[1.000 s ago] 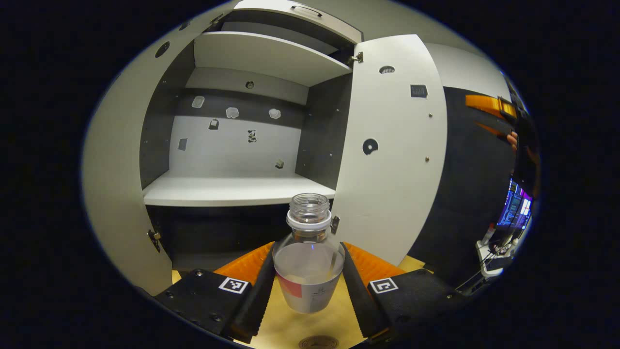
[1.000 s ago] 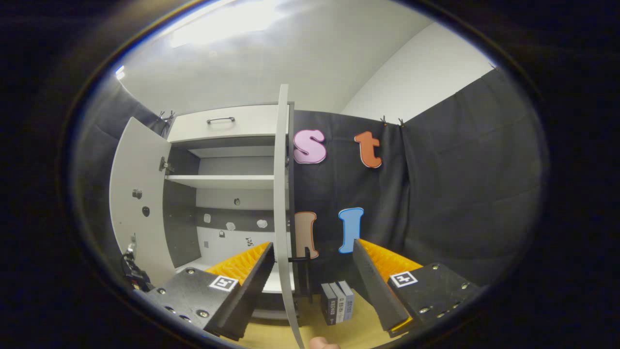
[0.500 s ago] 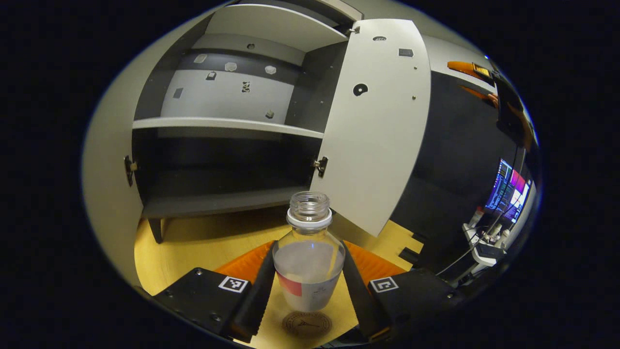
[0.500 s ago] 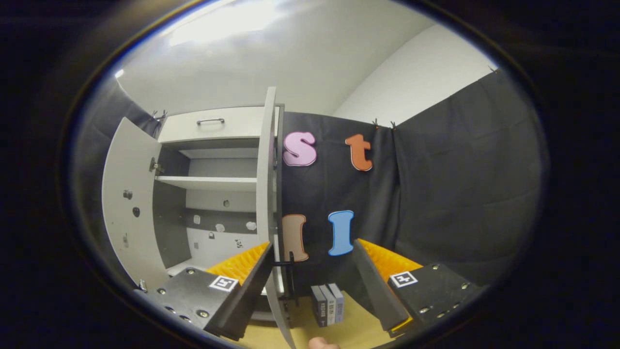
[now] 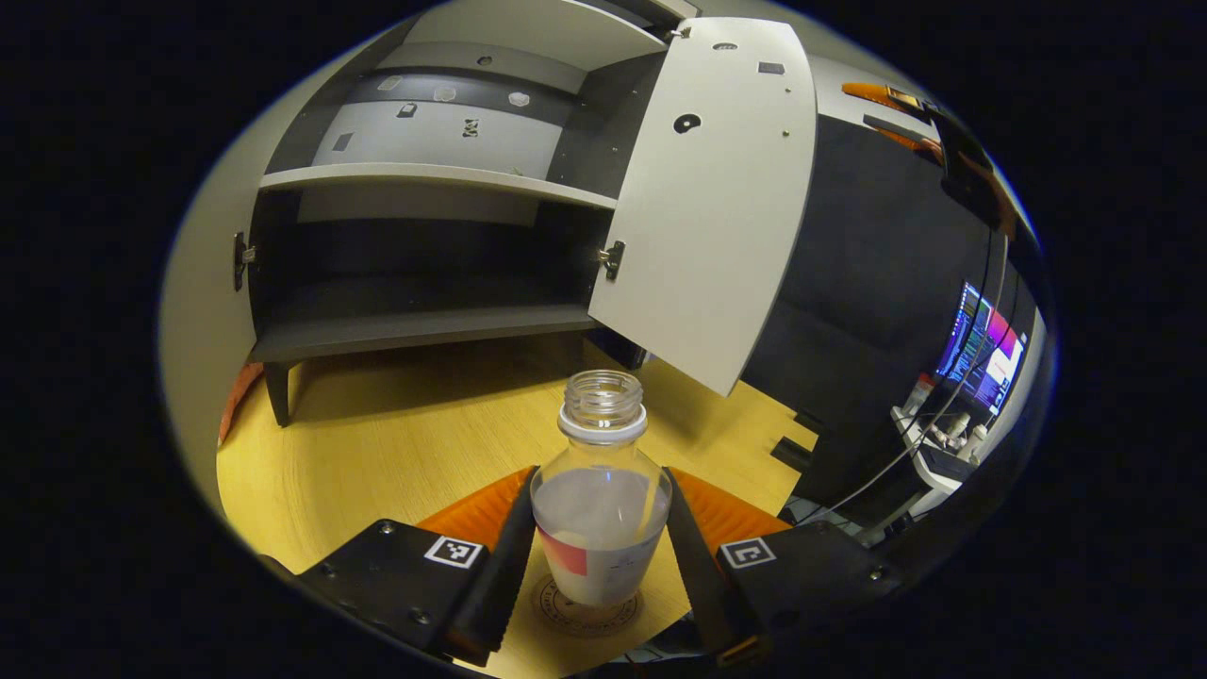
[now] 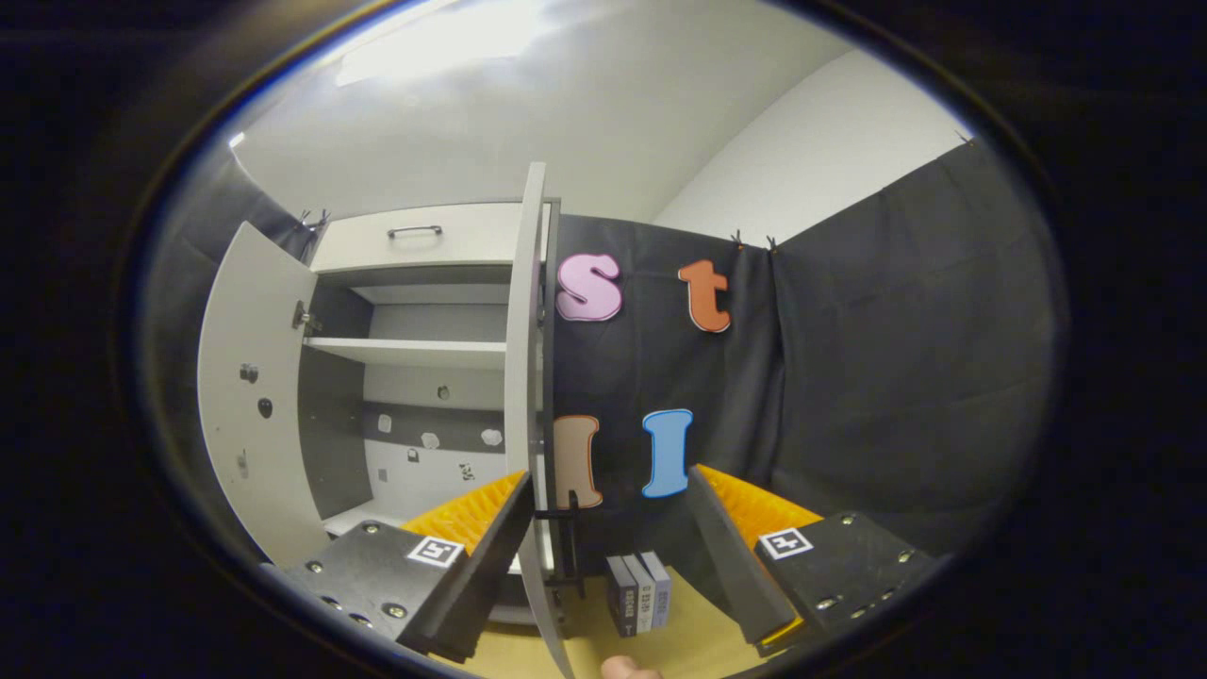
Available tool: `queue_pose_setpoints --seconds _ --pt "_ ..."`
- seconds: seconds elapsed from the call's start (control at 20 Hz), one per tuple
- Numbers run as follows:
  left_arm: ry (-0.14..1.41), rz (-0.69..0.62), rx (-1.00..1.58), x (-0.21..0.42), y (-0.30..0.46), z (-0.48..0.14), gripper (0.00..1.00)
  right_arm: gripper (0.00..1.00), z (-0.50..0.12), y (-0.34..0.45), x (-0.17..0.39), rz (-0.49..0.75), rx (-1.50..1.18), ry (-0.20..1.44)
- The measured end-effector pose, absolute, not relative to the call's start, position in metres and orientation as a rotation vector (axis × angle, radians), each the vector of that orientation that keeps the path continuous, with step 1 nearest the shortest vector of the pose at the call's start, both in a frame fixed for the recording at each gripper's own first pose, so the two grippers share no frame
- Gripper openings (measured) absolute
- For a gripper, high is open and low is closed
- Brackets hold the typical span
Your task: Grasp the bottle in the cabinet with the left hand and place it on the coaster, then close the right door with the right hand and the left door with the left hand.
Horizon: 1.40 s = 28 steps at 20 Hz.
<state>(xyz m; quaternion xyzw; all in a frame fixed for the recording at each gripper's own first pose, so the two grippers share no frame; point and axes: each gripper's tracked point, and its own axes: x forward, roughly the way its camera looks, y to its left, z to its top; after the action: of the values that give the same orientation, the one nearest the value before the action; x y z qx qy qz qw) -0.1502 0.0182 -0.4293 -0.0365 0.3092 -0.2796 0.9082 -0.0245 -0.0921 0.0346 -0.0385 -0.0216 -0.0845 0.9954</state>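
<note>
The bottle (image 5: 601,514) is being held clamped by the left gripper (image 5: 598,556), now lowered onto the coaster (image 5: 585,611), which was lying clear below it earlier. Farther off, the right gripper (image 6: 603,556) is being kept spread beside the open right door (image 6: 524,396) of the cabinet (image 5: 424,245)

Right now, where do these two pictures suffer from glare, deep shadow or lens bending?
Left gripper view: the lower cabinet compartment lies in deep shadow, the right door bows from fisheye bending, and the bottle stays sharp. Right gripper view: ceiling light glare washes out the top, and the right door's edge curves.
</note>
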Motion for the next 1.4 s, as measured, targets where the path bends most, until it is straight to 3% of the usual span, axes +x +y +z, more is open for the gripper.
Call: queue_pose_setpoints --seconds 0.4,1.4 --pt "0.679 -0.545 0.001 -0.161 0.022 -0.452 0.78 0.98 0.032 -0.095 -0.024 -0.173 -0.084 -0.036" --pt "0.691 -0.554 0.030 -0.178 0.014 -0.432 0.81 0.98 0.022 -0.079 -0.020 -0.126 -0.099 -0.012"
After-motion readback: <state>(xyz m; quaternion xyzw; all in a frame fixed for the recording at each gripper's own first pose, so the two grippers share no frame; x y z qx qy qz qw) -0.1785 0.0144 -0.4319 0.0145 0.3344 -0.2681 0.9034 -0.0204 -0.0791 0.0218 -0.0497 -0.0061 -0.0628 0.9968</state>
